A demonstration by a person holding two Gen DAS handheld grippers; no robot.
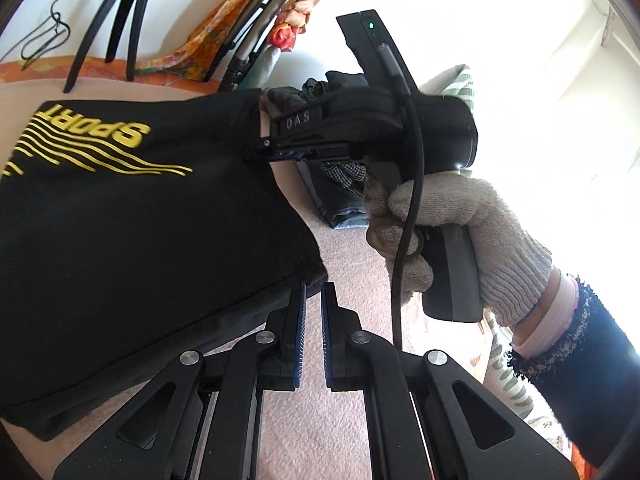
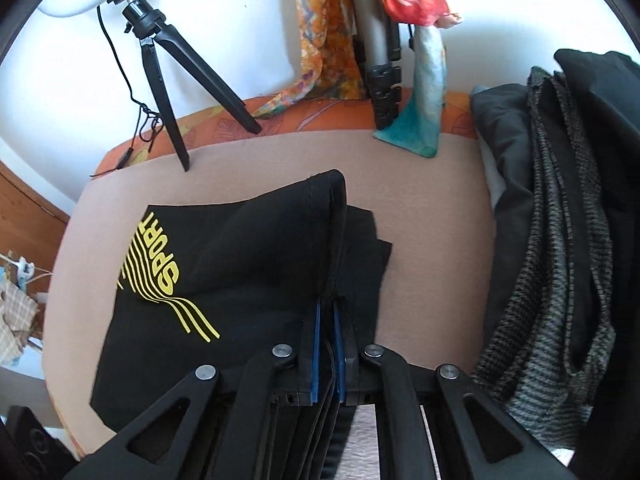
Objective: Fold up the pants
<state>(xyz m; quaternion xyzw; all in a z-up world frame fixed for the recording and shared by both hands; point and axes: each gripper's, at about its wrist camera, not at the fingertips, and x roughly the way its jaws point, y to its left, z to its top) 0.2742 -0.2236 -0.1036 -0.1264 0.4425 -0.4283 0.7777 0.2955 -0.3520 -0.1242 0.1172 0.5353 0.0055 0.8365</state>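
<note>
The black pants [image 2: 240,264] are pinched at a folded edge between our right fingers [image 2: 326,332], blue pads pressed on the cloth. Our left fingers [image 1: 313,320] stand a narrow gap apart, just at the fabric's corner, holding nothing that we can see. The pants lie on the pink-beige bed [image 2: 420,200], a heap of dark clothes [image 2: 560,240] beside them.

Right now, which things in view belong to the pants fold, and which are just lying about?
In the job:
- black SPORT pants
- right tool, shut on the pants' edge
- left tool, slightly open, at the pants' edge, nothing between the pads

Lying about:
- small tripod
- pile of dark clothes
- orange scarf
</note>
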